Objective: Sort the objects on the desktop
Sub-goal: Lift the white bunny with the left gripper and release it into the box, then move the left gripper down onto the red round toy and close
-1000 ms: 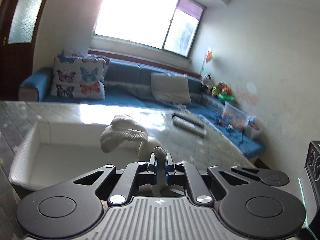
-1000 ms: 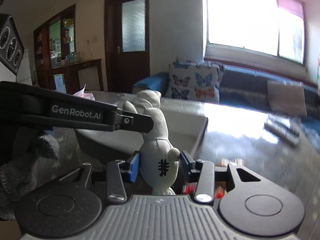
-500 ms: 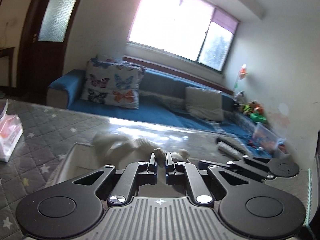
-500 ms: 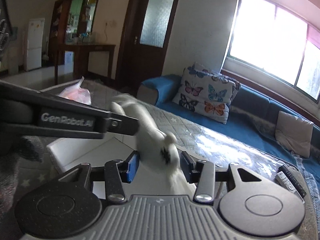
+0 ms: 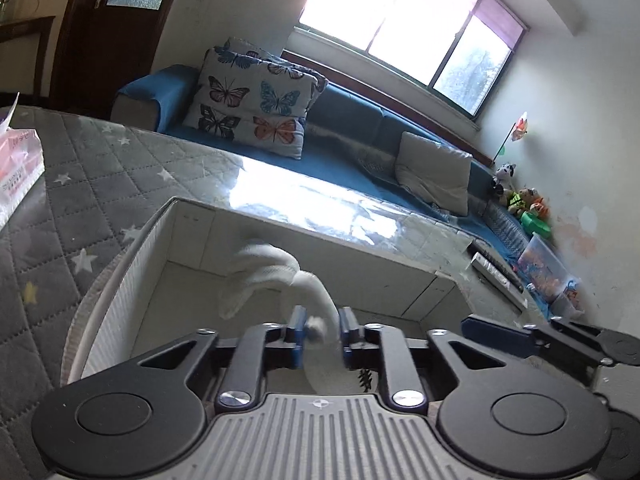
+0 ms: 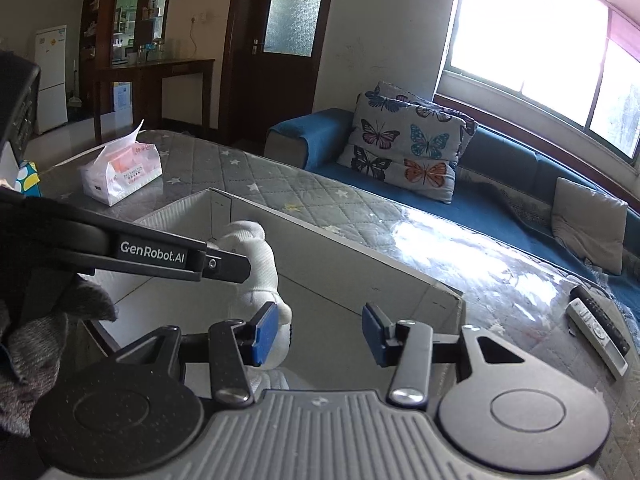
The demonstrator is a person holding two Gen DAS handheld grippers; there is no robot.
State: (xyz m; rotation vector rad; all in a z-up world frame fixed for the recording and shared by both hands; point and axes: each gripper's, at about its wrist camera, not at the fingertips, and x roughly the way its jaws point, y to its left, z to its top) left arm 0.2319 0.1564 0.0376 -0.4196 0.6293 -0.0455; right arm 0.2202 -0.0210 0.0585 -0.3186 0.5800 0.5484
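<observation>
A white knitted plush toy (image 5: 276,276) hangs inside the white storage box (image 5: 132,264). My left gripper (image 5: 320,326) has its blue pads apart, with the toy's small limb loose and blurred between them. In the right wrist view the toy (image 6: 256,264) sits left of my right gripper (image 6: 316,330), which is wide open and empty over the box (image 6: 360,256). The left gripper's finger crosses that view at the left, in front of the toy.
A tissue pack (image 6: 120,170) lies on the quilted table cover at the far left. Two remote controls (image 6: 596,328) lie on the glossy table top to the right. A blue sofa with a butterfly pillow (image 6: 408,148) stands behind the table.
Both grippers carried the toy over the box and lowered it in. The right gripper opened wide and let go. The left gripper's pads parted around the toy's limb.
</observation>
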